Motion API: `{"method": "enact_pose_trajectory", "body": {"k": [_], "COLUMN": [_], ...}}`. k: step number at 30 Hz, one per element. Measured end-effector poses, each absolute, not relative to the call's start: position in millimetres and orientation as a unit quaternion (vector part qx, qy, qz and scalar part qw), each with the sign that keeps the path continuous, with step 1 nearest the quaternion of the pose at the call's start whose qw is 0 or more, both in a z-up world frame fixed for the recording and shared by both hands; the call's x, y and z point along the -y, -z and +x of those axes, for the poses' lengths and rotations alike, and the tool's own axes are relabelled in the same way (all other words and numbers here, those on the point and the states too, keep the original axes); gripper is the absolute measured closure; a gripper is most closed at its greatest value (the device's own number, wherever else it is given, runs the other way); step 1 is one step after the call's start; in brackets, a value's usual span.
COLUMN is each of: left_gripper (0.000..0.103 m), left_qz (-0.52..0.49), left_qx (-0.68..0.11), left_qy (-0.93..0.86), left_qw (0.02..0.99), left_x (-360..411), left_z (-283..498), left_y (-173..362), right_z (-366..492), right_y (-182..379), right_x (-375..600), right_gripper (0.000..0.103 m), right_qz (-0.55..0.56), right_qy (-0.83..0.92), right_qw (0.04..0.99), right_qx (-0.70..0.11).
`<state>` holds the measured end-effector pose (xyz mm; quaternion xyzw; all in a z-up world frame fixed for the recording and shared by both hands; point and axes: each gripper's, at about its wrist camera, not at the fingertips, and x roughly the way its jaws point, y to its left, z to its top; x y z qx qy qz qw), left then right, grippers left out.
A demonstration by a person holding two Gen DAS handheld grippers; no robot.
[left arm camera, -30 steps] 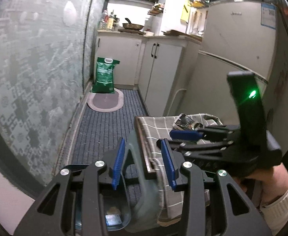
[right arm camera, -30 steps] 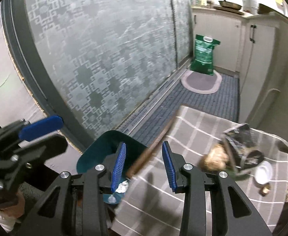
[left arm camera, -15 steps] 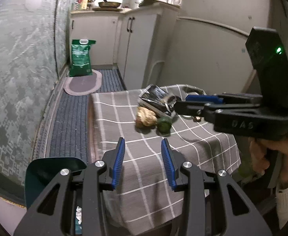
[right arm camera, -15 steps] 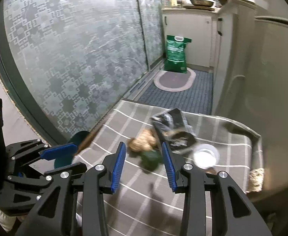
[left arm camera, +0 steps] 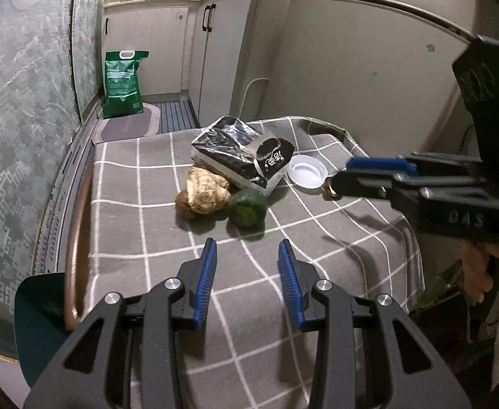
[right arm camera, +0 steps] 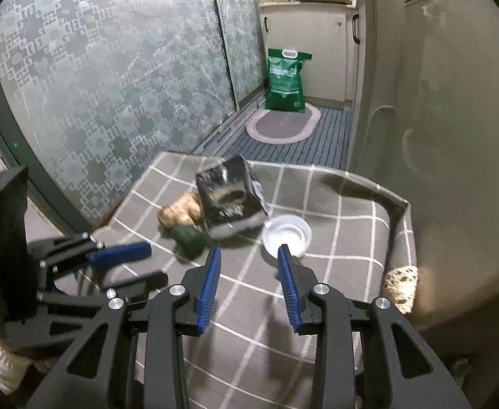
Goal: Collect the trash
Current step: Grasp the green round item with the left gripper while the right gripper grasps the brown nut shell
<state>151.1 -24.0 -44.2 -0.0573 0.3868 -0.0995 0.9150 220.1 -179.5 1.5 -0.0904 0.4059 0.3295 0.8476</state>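
Checked tablecloth (left arm camera: pixel 140 238): matt woven cloth. Snack bag (left arm camera: pixel 240 156): glossy crinkled foil, centre frame. White lid (left arm camera: pixel 308 171): smooth plastic. Gripper pads (left arm camera: pixel 205 281): ribbed blue.
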Motion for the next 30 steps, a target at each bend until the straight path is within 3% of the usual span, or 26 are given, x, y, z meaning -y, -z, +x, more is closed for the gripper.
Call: {"method": "enact_pose_trajectory", "body": {"k": [19, 24, 30], "left_gripper": [0.062, 0.074, 0.076], "left_qz": [-0.046, -0.047, -0.051], "left_qx": [-0.378, -0.376, -0.377], "left_qy": [0.065, 0.061, 0.062], "left_qw": [0.922, 0.923, 0.923], "left_x": [34, 35, 33], "left_z": [181, 183, 180], "left_y": [48, 48, 48], "right_z": [215, 218, 225], "right_y": [20, 19, 21], "right_x": [189, 188, 179], "right_gripper": [0.066, 0.066, 0.066], "right_qz": [-0.160, -0.167, -0.174], "right_qy": [-0.331, -0.319, -0.309], "right_qw": [0.835, 0.842, 0.846], "right_qx": [-0.409, -0.402, -0.398]}}
